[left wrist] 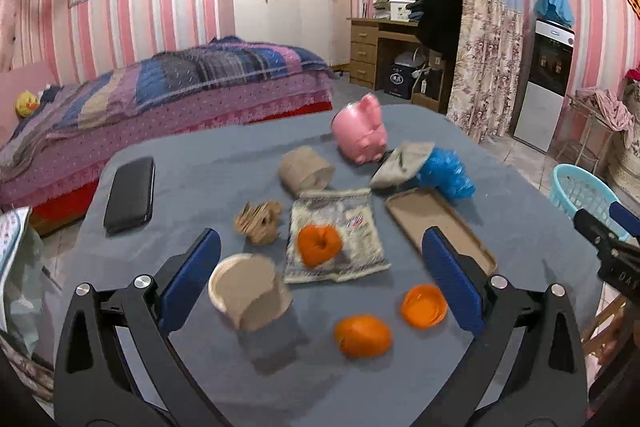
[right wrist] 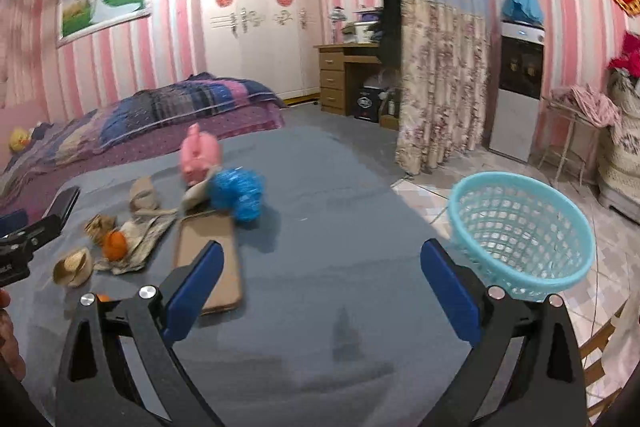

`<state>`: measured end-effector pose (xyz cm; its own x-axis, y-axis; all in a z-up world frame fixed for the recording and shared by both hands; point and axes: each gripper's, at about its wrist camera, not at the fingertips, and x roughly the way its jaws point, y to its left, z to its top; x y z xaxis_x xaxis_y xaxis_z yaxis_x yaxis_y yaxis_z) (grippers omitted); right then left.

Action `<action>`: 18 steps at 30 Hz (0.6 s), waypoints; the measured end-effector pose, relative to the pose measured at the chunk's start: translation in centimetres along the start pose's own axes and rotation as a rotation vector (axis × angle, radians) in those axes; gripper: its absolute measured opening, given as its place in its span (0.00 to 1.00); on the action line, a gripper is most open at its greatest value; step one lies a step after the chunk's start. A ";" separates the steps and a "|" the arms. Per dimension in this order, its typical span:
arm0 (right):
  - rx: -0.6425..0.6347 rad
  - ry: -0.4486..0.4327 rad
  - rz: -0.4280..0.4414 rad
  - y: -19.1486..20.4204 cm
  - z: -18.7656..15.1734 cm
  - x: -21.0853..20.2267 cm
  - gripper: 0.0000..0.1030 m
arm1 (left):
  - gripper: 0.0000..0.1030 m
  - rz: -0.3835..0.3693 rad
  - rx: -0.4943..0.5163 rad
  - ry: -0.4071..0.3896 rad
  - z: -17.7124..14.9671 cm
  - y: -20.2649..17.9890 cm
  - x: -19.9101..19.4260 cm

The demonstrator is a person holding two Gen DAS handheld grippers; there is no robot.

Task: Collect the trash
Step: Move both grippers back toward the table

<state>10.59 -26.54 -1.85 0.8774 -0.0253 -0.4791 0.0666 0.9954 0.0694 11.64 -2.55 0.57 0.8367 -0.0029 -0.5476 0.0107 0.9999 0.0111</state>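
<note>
On the grey-blue table (left wrist: 208, 179) lies trash: a torn paper cup (left wrist: 248, 291), a crumpled brown wrapper (left wrist: 258, 223), a flat snack wrapper (left wrist: 336, 239) with orange peel (left wrist: 319, 245) on it, a paper roll (left wrist: 306, 169), a grey wrapper (left wrist: 402, 163) and a crumpled blue plastic bag (left wrist: 448, 173). My left gripper (left wrist: 320, 279) is open above the near table, the cup by its left finger. My right gripper (right wrist: 320, 287) is open and empty over bare table. A light blue basket (right wrist: 520, 231) stands off the table's right edge.
An orange (left wrist: 363, 335) and an orange lid (left wrist: 424, 306) lie near the front. A pink pig toy (left wrist: 360, 135), a black phone (left wrist: 130, 195) and a brown phone case (left wrist: 436, 223) are also on the table. A bed (left wrist: 160, 95) stands behind.
</note>
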 end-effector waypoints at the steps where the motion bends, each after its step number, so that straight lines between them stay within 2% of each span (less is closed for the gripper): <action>1: -0.005 0.003 0.006 0.5 -0.3 -0.1 0.94 | 0.95 0.003 -0.008 0.006 -0.5 0.5 0.0; 6: -0.038 0.044 0.033 2.9 -1.9 0.2 0.94 | 0.95 0.021 -0.034 0.042 -2.2 2.3 0.1; 12: -0.112 0.025 0.053 5.6 -3.9 -0.2 0.94 | 0.95 0.036 -0.065 0.073 -4.3 4.4 -0.1; 18: -0.166 0.063 0.098 7.2 -5.3 0.8 0.94 | 0.95 0.047 -0.089 0.123 -6.8 6.4 0.4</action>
<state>9.23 -18.93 -6.37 0.8442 0.0735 -0.5309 -0.1020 0.9945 -0.0244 8.29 3.96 -5.29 0.7617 0.0408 -0.6467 -0.0805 0.9962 -0.0320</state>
